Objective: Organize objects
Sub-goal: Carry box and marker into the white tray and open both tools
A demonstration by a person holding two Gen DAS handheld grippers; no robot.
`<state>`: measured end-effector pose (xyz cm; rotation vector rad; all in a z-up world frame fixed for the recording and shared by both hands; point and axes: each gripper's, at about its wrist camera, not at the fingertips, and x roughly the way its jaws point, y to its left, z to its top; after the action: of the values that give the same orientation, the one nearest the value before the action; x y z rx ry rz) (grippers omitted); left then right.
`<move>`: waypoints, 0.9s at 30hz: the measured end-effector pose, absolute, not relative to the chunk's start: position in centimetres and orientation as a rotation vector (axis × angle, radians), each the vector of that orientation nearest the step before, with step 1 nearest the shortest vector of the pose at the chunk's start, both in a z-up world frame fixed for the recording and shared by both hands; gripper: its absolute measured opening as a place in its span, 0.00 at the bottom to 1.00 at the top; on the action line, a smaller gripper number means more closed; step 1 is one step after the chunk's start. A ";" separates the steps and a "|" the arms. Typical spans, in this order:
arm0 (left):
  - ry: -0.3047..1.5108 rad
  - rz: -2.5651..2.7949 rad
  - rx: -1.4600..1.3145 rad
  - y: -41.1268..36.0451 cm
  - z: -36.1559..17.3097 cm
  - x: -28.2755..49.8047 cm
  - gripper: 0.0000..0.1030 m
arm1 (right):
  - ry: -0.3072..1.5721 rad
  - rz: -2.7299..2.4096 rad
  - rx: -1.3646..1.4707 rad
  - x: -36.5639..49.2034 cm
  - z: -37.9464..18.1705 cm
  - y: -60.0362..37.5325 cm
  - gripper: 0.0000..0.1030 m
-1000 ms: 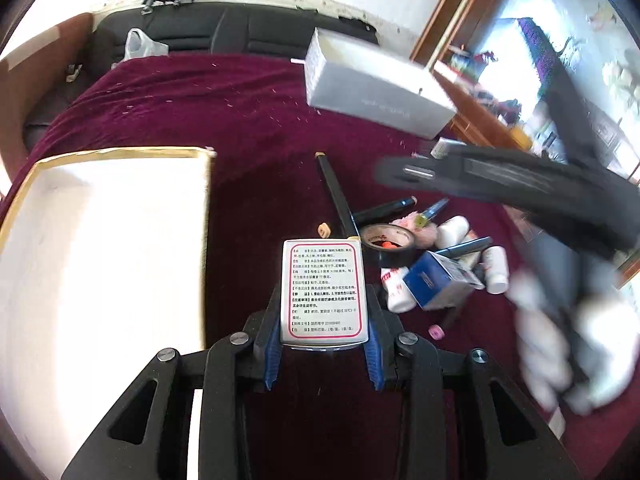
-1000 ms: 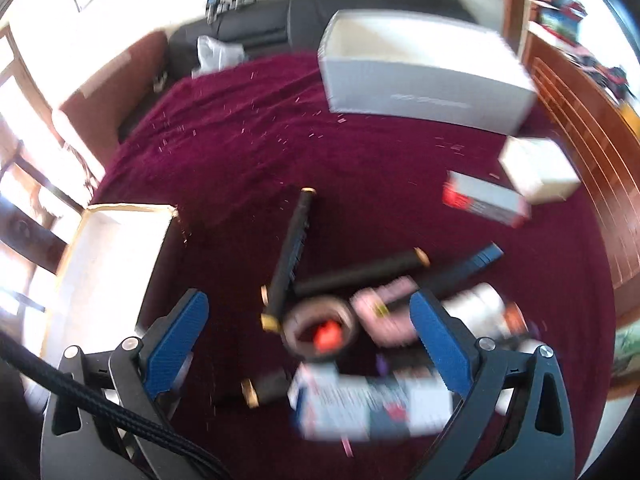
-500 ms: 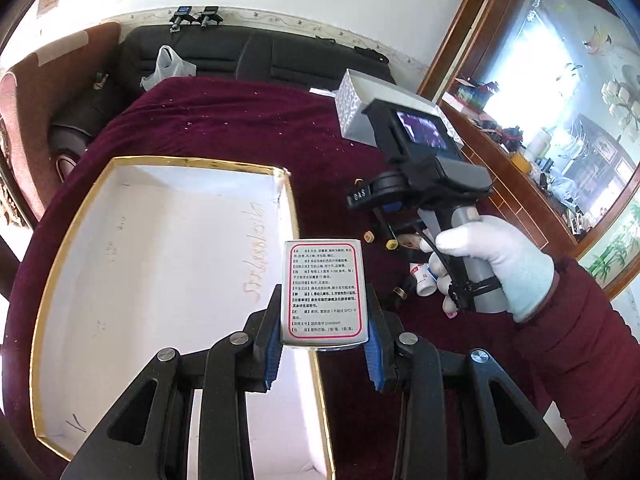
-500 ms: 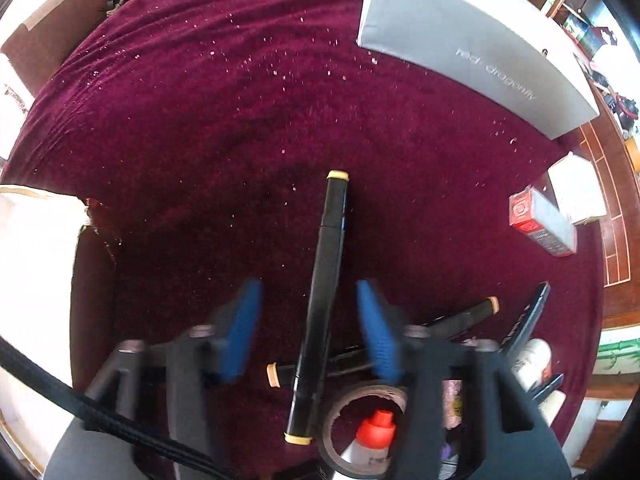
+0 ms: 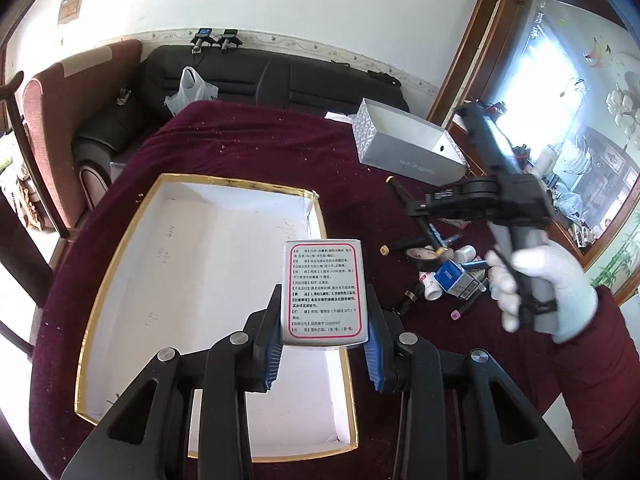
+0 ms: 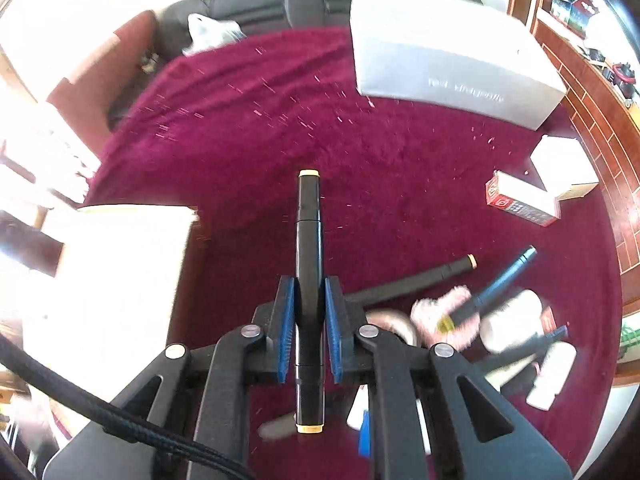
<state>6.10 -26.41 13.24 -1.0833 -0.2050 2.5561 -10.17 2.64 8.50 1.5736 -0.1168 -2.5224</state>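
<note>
My left gripper [image 5: 323,312] is shut on a white medicine box [image 5: 323,290] with a red-framed label and holds it above the right part of a white gold-rimmed tray [image 5: 120,264]. My right gripper [image 6: 309,296] is shut on a black marker [image 6: 309,240] with tan end caps, lifted above the maroon cloth. The tray shows overexposed in the right wrist view [image 6: 120,264], to the left of the marker. The right gripper's body shows in the left wrist view, held by a white-gloved hand [image 5: 540,280].
A pile of markers, bottles, a tape roll and a blue box [image 5: 452,276] lies right of the tray. A grey open box [image 6: 452,64] stands at the back. A red-and-white carton [image 6: 520,200] and a white box [image 6: 564,168] lie at right. Sofa behind the table.
My right gripper closed on the black marker and lifted it off the cloth. My left gripper rose and pulled back with the medicine box, still over the tray.
</note>
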 end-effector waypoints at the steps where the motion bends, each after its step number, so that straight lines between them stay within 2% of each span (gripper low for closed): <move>1: -0.186 2.575 -1.075 -26.5 13.5 6.1 0.29 | -0.128 -2.521 1.544 -9.6 9.2 2.3 0.12; 12: 0.035 2.831 -0.965 -27.7 15.8 4.2 0.29 | -0.136 -2.451 1.292 -4.0 15.6 -5.7 0.12; 19: 0.139 2.946 -0.950 -28.3 14.9 2.9 0.29 | -0.138 -2.395 1.304 -3.9 13.2 -9.6 0.13; 27: 0.162 2.963 -0.972 -29.5 13.6 1.1 0.29 | -0.155 -2.343 1.414 -5.7 9.0 -11.1 0.13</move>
<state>1.08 -29.46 13.62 -0.9718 0.1618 2.9626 -5.75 -11.08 8.97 1.4140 -0.1553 -2.3431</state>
